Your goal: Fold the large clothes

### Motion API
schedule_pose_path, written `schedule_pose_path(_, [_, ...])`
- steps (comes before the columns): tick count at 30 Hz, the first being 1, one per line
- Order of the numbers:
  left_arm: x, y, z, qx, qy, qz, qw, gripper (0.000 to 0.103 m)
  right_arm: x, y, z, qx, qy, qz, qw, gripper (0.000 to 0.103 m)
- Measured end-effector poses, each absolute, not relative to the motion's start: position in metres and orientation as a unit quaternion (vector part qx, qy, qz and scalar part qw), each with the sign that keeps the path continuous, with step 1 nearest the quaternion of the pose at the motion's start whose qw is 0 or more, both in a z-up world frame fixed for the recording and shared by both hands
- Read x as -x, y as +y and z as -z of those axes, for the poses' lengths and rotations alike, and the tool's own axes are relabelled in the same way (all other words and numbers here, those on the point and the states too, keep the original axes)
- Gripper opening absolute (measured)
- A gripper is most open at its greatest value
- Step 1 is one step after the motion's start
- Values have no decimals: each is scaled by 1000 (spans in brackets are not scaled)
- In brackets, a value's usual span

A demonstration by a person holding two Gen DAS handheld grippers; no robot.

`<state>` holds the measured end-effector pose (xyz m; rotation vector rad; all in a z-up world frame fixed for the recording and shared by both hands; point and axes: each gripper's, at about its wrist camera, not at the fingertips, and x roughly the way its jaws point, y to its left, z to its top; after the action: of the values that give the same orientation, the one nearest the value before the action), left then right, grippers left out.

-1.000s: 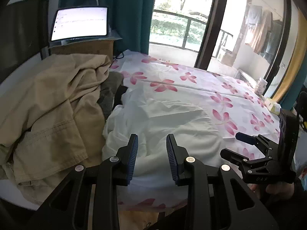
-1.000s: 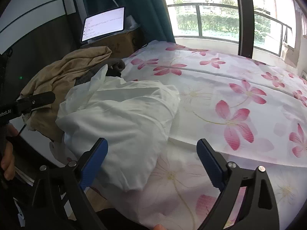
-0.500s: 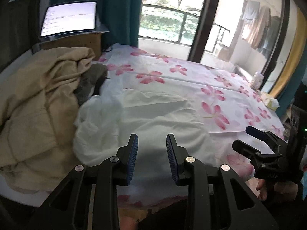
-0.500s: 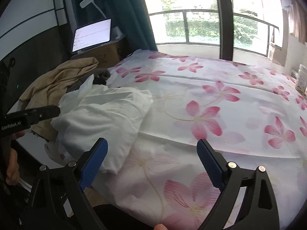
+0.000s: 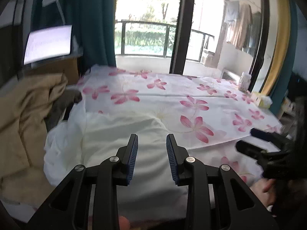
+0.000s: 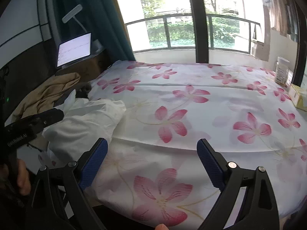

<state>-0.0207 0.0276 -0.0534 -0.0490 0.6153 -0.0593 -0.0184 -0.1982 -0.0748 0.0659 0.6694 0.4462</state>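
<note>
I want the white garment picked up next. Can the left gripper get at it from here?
Probably yes: the left gripper hangs open just over the white garment, with nothing between them.

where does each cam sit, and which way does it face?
Left wrist: rides the left gripper, faces the window over the white garment; right gripper and a hand show at right.
Right wrist: rides the right gripper, faces the floral sheet; left gripper at left.
Shared: garment, sheet, tablet, tan clothes.

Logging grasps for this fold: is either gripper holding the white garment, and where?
Neither. The left gripper and right gripper are both open, above the white garment, gripping nothing.
</note>
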Motion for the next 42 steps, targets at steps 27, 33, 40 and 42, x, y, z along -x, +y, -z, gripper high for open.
schedule_pose_path(27, [4, -34, -11, -4, 185, 63, 981, 71, 9, -278, 8, -33, 239, -111, 964, 102])
schedule_pose_path(33, [10, -41, -31, -22, 153, 68, 986, 71, 16, -286, -20, -33, 204, -99, 973, 102])
schedule_pose_path(40, [19, -38, -52, -14, 118, 72, 990, 71, 26, -285, -47, -29, 167, -97, 981, 102])
schedule_pose_path(42, [21, -35, -57, -8, 109, 73, 991, 71, 32, -284, -56, -27, 152, -101, 983, 102])
